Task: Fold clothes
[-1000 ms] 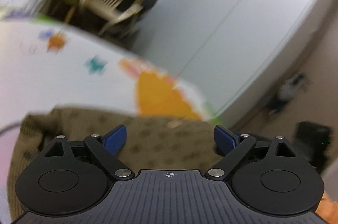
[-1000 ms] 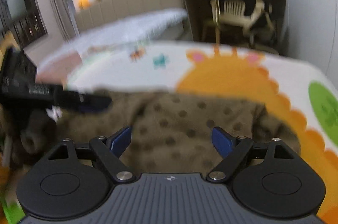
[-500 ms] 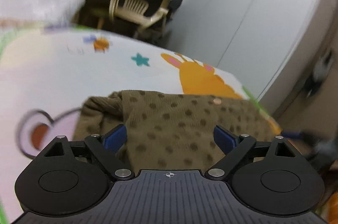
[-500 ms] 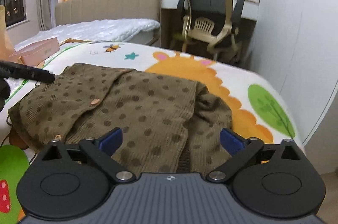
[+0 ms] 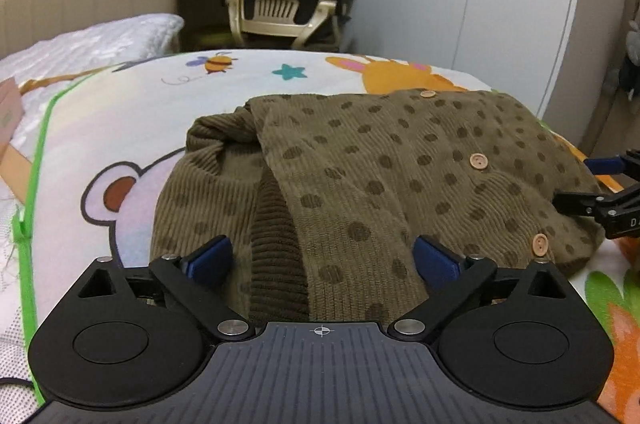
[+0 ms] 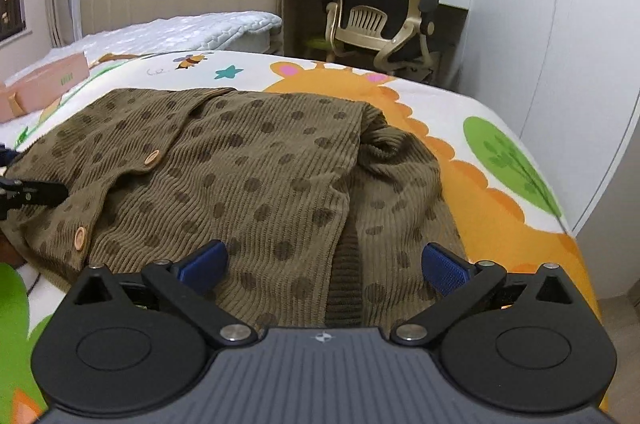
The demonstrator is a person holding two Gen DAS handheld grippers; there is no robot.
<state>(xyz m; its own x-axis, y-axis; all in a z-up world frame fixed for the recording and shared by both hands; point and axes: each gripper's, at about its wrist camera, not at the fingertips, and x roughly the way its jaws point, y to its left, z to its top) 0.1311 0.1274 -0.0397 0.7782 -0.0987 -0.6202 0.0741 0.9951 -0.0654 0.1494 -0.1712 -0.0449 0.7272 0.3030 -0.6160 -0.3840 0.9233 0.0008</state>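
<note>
A brown dotted cardigan (image 5: 400,167) lies folded on a cartoon-printed sheet (image 5: 120,127) covering the bed, and everything here is placed from it. To its left on the sheet sits a pink box (image 6: 44,85), well apart. Over the cardigan's left near edge hangs the left gripper (image 5: 322,262); its jaws are opening, the blue pads (image 5: 210,260) standing wide above the ribbed cuff and pressing on nothing. The cardigan's front faces up, with tan buttons (image 5: 479,161) running down its placket and both sleeves tucked in at the sides. Over the cardigan's right near edge hangs the right gripper (image 6: 324,266), jaws spread wide and gripping nothing, cloth showing below between them. Beyond the cardigan's far right corner, past the bed, stands an office chair (image 6: 380,7) by a white wardrobe (image 6: 552,35).
</note>
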